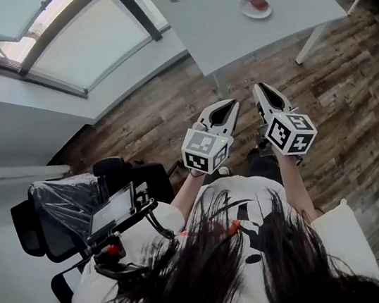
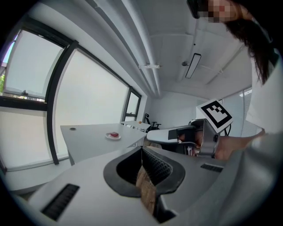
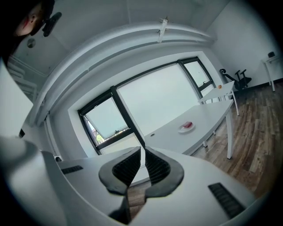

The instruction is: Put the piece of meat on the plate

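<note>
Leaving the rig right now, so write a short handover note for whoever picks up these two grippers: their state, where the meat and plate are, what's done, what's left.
Left gripper: jaws together, nothing between them.
Right gripper: jaws together, empty.
Both are held in front of the person, above the wood floor, short of the table.
The piece of meat lies on the plate, which stands on the table.
Done: the meat is on the plate.
Left: nothing visible for this task.
</note>
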The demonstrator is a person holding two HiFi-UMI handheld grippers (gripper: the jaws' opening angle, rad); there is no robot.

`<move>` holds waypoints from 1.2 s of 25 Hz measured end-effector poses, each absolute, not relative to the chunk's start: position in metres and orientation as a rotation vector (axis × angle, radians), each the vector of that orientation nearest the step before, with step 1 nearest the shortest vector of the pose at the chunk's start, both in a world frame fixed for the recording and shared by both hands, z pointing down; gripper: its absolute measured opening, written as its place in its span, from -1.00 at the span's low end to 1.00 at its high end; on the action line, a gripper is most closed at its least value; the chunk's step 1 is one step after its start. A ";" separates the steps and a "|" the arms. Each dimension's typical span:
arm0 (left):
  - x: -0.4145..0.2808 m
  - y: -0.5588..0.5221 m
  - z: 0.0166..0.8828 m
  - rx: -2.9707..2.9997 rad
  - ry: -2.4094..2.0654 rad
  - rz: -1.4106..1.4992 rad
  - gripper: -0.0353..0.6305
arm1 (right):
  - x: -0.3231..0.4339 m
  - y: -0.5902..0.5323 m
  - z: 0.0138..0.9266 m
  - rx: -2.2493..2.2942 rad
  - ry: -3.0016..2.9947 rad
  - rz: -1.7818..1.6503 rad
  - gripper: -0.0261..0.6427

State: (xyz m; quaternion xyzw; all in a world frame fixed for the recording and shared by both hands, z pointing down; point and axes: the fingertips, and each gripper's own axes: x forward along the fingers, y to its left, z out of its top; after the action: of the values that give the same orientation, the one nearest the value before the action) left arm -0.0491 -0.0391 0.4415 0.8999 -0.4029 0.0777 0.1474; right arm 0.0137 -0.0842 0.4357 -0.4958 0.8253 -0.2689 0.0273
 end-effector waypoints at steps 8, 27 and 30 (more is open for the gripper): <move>-0.093 0.038 0.460 2.595 -1.036 0.234 -0.88 | -0.036 0.008 0.447 -1.606 2.483 -0.872 -0.80; -0.041 0.115 0.448 2.652 -0.867 0.170 -0.88 | 0.009 0.113 0.446 -1.785 2.411 -0.860 -0.80; -0.027 0.143 0.444 2.663 -0.894 0.154 -0.88 | 0.025 0.141 0.445 -1.770 2.421 -0.841 -0.80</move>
State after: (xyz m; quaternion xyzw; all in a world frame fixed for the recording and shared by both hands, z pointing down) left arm -0.0266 0.1428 0.4439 0.9339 -0.3134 0.0542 0.1637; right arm 0.0254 0.1412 0.4447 -0.5682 0.7772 -0.2701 0.0133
